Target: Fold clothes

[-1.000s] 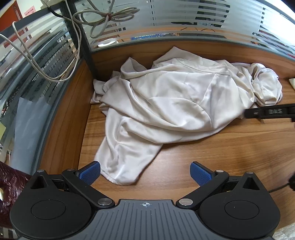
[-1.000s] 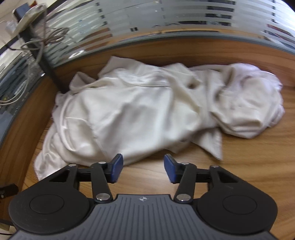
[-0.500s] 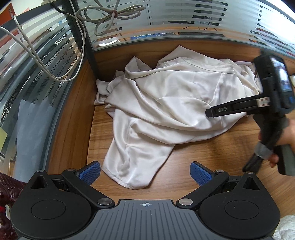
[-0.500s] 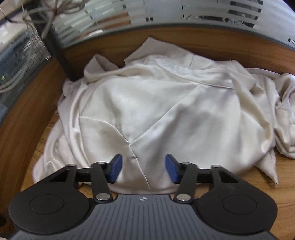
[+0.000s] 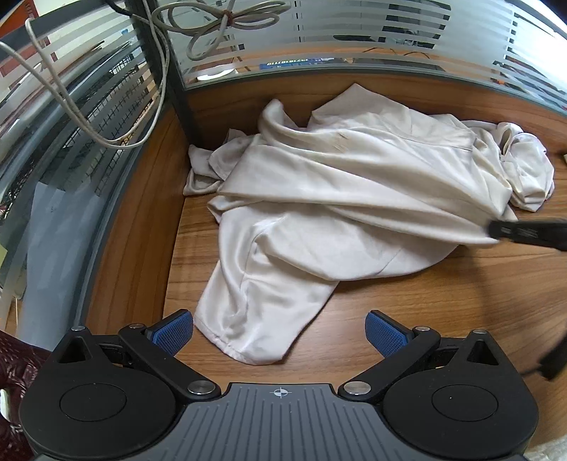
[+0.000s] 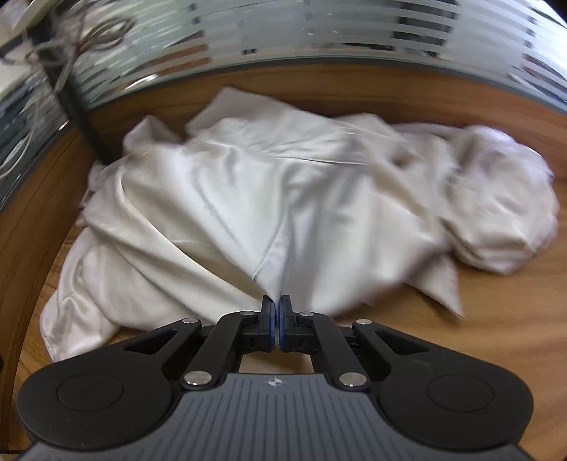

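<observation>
A crumpled cream-white garment (image 5: pixel 340 198) lies heaped on the wooden desk (image 5: pixel 460 312), one sleeve end reaching toward the near edge. My left gripper (image 5: pixel 280 335) hovers open just above that sleeve end, with nothing between its blue pads. In the right wrist view the same garment (image 6: pixel 248 198) fills the middle, blurred by motion. My right gripper (image 6: pixel 276 308) is shut on a pinched fold of the garment at its near edge, pulling the cloth taut. In the left wrist view the right gripper's black fingers (image 5: pixel 524 232) show at the right, at the garment's edge.
A frosted striped glass partition (image 5: pixel 354 39) runs along the back and left of the desk, meeting at a dark post (image 5: pixel 166 67). Grey cables (image 5: pixel 219 25) hang over the partition at the top left. Bare wood lies to the front and right.
My right gripper closed from open onto a fold of the garment and drew back to the right, stretching the cloth. The left gripper has stayed open and in place.
</observation>
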Motion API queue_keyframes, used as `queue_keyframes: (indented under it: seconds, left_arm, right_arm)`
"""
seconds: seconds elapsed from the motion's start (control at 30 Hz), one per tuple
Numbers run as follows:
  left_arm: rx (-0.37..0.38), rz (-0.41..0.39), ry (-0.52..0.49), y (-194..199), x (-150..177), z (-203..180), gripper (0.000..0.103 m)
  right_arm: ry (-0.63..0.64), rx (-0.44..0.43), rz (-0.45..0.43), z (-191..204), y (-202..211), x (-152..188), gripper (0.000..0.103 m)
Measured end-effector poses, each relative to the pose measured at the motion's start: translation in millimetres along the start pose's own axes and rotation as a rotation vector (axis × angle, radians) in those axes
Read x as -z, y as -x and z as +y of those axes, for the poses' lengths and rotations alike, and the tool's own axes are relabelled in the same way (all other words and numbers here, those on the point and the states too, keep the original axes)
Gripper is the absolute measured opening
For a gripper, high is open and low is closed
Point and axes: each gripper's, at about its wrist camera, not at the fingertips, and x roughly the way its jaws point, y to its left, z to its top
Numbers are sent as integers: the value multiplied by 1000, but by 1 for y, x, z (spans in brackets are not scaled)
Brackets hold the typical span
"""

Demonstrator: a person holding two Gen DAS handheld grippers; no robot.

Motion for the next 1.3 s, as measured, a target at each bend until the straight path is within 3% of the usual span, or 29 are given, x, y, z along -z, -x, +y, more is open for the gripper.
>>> queue_keyframes:
  seconds: [0.27,0.57,1.0,1.13,1.23,1.3]
  left_arm:
    - [-8,-1,14,4,0,-28,103]
    - [-26,18,23,13,6,-82,103]
    - [15,47,41,29,13,-184,103]
    - [31,32,19,27,5,-214,103]
    - [45,12,-32,22,-2,-235,103]
    - [61,3,-78,16,-8,-247,103]
  right_arm:
    - [-118,118,1,-99,56,33,2]
    - [-223,265,56,-237,110,66,2]
    - [-257,491,13,-450,152,61,2]
    - [-273,466,-2,-490,158,52,4]
    - [-243,415,-11,-497,165,47,21]
    - [-209,384,-10,-491,168,46,39]
